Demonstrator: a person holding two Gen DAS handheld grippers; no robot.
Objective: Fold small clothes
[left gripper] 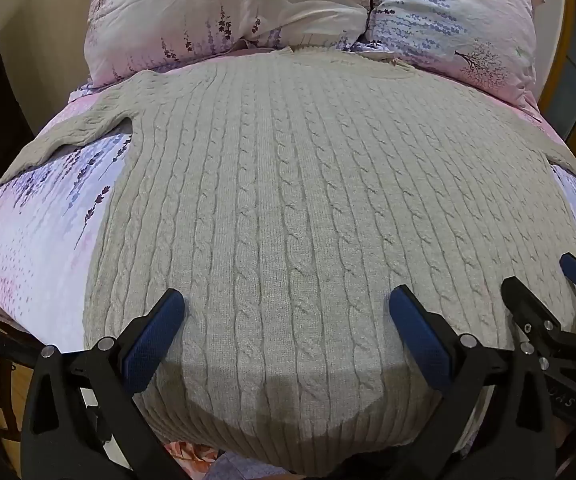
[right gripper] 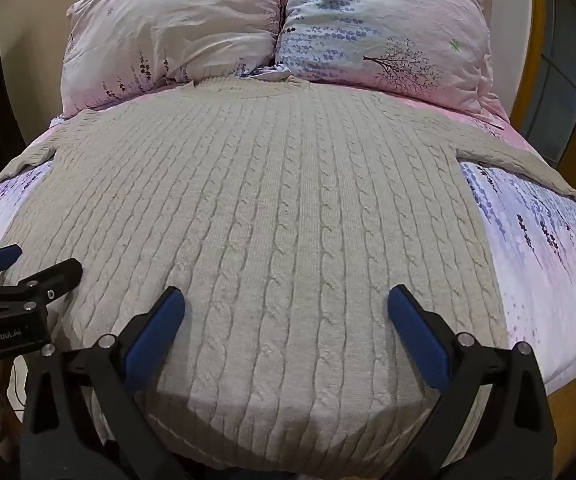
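A grey cable-knit sweater [left gripper: 288, 184] lies flat and spread out on the bed, neck toward the pillows, sleeves out to both sides; it also shows in the right wrist view [right gripper: 280, 200]. My left gripper [left gripper: 287, 300] is open, hovering over the sweater's lower hem area, left of centre. My right gripper [right gripper: 286, 298] is open over the lower hem, right of centre. The right gripper shows at the right edge of the left wrist view [left gripper: 544, 280], and the left gripper at the left edge of the right wrist view [right gripper: 40, 262]. Neither holds cloth.
The bed has a pink and lavender floral sheet [left gripper: 32, 232]. Two matching pillows [left gripper: 228, 12] [right gripper: 384, 28] lie at the head, just beyond the sweater's collar. A wooden frame [right gripper: 536, 40] and a window stand to the right. The bed's front edge is just below the hem.
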